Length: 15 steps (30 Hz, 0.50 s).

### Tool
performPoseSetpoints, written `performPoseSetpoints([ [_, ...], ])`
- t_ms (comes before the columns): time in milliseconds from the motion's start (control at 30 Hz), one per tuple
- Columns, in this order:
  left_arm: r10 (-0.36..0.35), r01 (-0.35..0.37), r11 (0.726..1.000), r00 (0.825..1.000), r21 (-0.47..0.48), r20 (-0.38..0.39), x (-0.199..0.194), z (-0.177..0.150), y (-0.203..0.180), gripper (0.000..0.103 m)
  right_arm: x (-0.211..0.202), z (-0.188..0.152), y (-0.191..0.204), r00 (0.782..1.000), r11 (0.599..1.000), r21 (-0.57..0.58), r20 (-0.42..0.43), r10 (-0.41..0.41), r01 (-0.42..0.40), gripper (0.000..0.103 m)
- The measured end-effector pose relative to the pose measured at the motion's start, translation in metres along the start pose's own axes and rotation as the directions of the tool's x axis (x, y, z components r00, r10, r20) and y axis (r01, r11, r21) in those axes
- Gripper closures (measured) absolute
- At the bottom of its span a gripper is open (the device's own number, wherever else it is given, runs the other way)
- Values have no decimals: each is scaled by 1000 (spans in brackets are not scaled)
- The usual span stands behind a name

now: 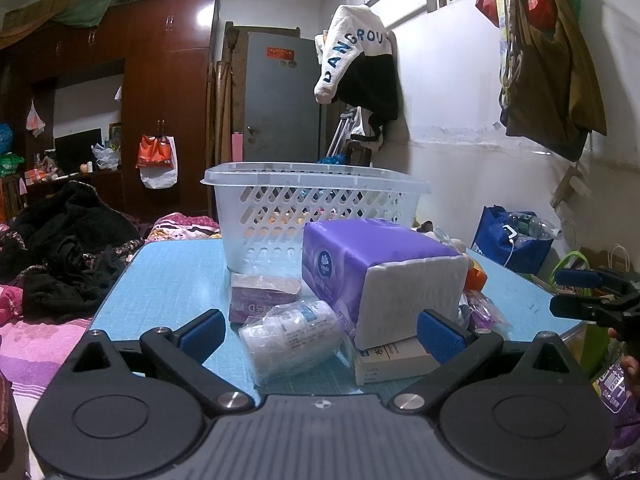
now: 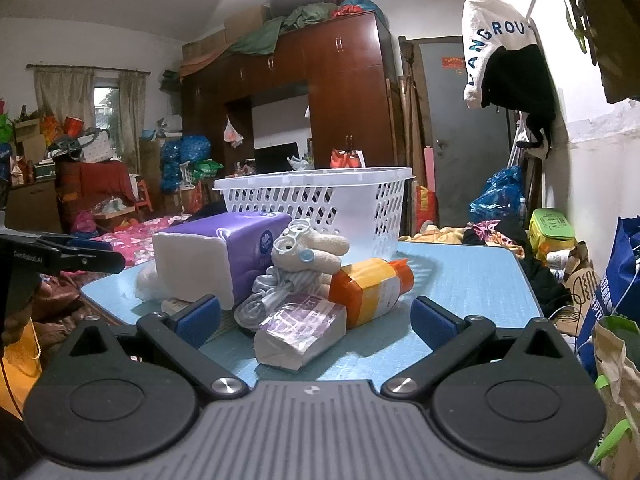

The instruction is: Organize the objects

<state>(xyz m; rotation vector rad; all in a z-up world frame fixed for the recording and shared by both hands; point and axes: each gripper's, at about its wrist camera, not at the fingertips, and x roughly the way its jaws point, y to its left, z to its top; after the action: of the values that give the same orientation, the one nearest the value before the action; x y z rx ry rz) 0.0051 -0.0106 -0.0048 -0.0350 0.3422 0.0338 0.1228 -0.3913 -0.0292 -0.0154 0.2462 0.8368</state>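
A white slotted basket (image 1: 316, 208) stands at the far side of the blue table (image 1: 176, 276); it also shows in the right wrist view (image 2: 320, 204). In front of it lies a purple tissue pack (image 1: 380, 272), a clear-wrapped white roll (image 1: 292, 332), a small purple packet (image 1: 260, 296) and a flat box (image 1: 396, 360). The right wrist view shows the tissue pack (image 2: 224, 256), a plush toy (image 2: 308, 252), an orange bottle (image 2: 372, 288) and a wrapped purple packet (image 2: 300, 332). My left gripper (image 1: 320, 336) is open, just short of the roll. My right gripper (image 2: 316, 320) is open, around the packet's near end.
A bed with pink covers and dark clothes (image 1: 60, 264) lies left of the table. A blue bag (image 1: 512, 240) and other bags stand at the right by the wall. The right gripper shows at the right edge of the left wrist view (image 1: 592, 292).
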Motion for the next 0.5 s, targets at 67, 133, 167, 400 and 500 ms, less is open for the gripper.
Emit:
performPoseSetpoints([
  [67,0,0,1000,1000,0,-1,0,0,0,0,0,0,0,1000,1000,0,0,0,0,0],
  [133,0,0,1000,1000,0,0,0,0,0,0,0,0,0,1000,1000,2,-2,2,-2,0],
  [167,1,-1,1000,1000,0,0,0,0,0,0,0,-1,0,1000,1000,1,-2,3,-3,0],
  [400,-1,1,1000,1000,0,-1,0,0,0,0,-1,-1,-1,1000,1000,-1,1,-1,1,0],
  [500,-1,1,1000,1000,1,-1,0,0,0,0,0,-1,-1,1000,1000,-1,0,-1,1,0],
])
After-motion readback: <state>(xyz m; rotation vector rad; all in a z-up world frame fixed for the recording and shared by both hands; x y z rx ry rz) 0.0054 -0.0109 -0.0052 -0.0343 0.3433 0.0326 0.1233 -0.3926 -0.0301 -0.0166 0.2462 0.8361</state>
